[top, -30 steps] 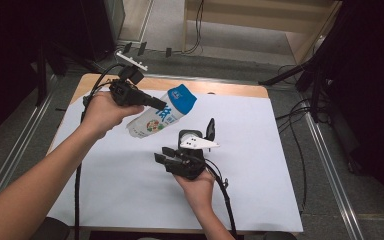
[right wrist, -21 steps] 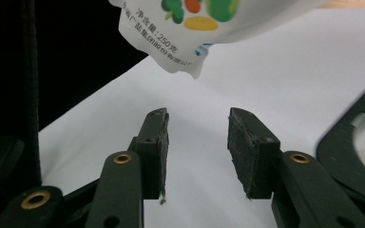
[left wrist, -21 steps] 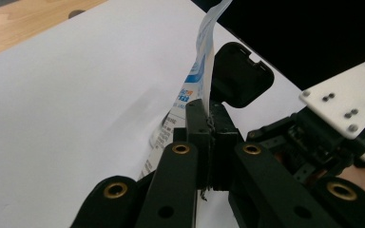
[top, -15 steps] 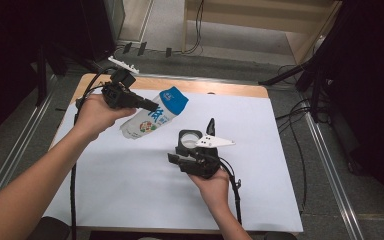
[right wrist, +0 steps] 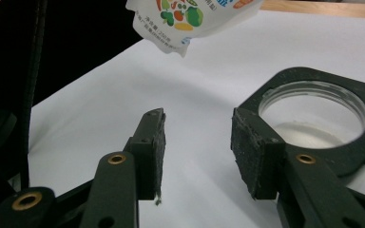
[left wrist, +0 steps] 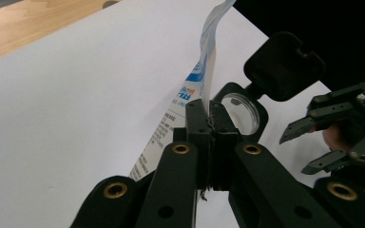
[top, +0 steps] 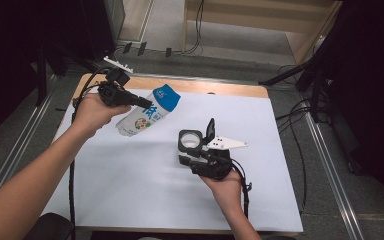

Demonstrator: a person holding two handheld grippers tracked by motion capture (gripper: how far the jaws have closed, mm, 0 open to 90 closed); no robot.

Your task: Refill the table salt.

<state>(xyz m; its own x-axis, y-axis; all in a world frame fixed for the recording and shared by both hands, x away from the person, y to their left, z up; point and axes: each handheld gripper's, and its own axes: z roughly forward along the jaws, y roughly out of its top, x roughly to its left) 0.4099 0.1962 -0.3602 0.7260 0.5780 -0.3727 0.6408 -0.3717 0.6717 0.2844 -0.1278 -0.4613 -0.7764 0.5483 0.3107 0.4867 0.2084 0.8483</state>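
Note:
A white pouch with a blue top (top: 147,114) hangs tilted above the white sheet, pinched at its edge by my left gripper (top: 146,104). In the left gripper view the left gripper (left wrist: 208,124) is shut on the pouch's thin seam (left wrist: 205,71). A black container with a round clear window (top: 190,140) lies on the sheet with its lid (top: 210,129) flipped up. My right gripper (top: 190,158) sits just in front of the container. In the right gripper view the right gripper (right wrist: 197,152) stands open with nothing between its pads, the container (right wrist: 313,114) just past its right jaw.
A white sheet (top: 130,190) covers most of the wooden table (top: 205,86). Cables trail from both grippers across the table's left side and front edge. Dark frames and floor cables surround the table.
My left hand has carried the pouch to the left. My right hand has drawn to the right, off the black container, which has stayed in place.

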